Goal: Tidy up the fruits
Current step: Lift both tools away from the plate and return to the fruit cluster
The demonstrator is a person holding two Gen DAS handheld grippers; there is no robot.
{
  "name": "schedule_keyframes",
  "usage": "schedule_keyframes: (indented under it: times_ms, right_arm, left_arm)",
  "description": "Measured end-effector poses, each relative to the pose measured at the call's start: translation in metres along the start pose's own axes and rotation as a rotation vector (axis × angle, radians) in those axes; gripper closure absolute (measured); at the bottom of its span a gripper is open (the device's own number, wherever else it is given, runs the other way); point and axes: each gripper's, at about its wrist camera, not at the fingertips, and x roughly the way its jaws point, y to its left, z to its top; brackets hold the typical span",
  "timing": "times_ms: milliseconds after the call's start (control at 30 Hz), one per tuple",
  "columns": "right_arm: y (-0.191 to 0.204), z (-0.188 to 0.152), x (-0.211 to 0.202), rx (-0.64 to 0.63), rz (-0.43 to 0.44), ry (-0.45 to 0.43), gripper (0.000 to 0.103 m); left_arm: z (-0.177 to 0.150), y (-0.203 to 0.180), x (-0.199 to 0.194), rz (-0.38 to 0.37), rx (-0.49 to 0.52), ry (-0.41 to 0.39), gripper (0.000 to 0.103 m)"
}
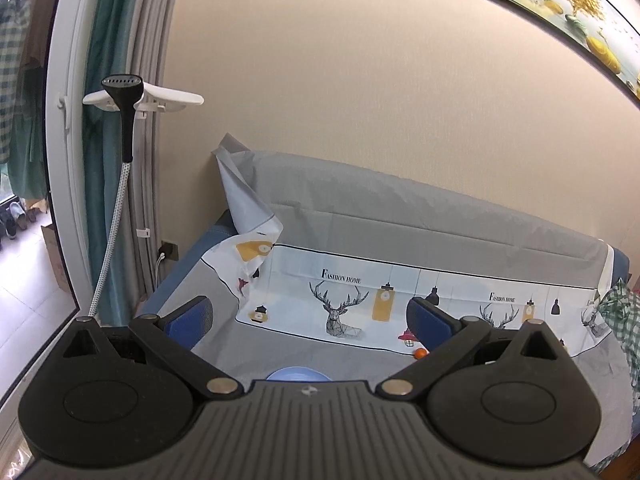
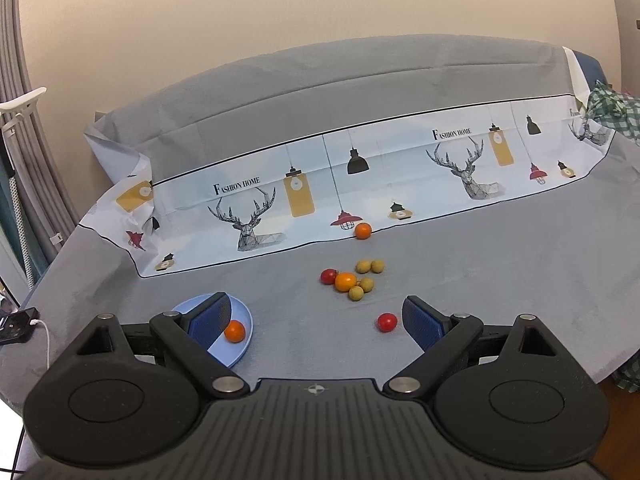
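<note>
Red tomato just right of centre, nearest the right gripper [image 2: 316, 316]

Jaws wide, holding nothing — tomato [image 2: 387, 322] lies loose on the grey cloth [image 2: 500, 248] beside the right pad; round, no long axis. Left gripper [image 1: 308, 320] also wide and empty, aimed high; plate [image 2: 243, 316] sits to the left w/ one orange [image 2: 234, 331].

Left wrist view: blue plate [image 1: 298, 374] mostly hidden behind the tool body, only its far rim showing. Small orange fruit [image 1: 419, 353] partly covered by the right blue pad [image 1: 426, 322]. Framed picture [image 1: 560, 12] cut off by top and right edges. Right wrist view: left pad [image 2: 210, 320] covers part of the plate [image 2: 244, 346]. Small yellow-green fruits [image 2: 366, 276] too small to identify. Checked cloth [image 2: 616, 110] cut off at right edge.
</note>
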Motion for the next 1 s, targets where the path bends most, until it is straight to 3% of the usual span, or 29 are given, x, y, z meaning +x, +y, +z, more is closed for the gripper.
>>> schedule_keyframes:
  times_ms: [267,567,767,1000]
  right_arm:
    - [-0.005,-0.002,0.010,0.007,-0.001,0.020,0.010]
    - [-0.012,-0.004,0.031,0.034,-0.009,0.057,0.010]
    - [-0.029,-0.010,0.051,0.076,-0.033,0.053,0.009]
    - [-0.059,-0.026,0.107,0.096,-0.082,0.084,0.007]
  left_arm:
    - [0.000,-0.002,0.005,0.016,0.012,-0.012,0.000]
    - [-0.005,-0.015,0.040,0.020,0.045,0.053,0.000]
    - [-0.024,-0.026,0.102,0.014,0.069,0.109,0.000]
    - [-0.067,-0.066,0.213,-0.075,0.157,0.294,0.000]
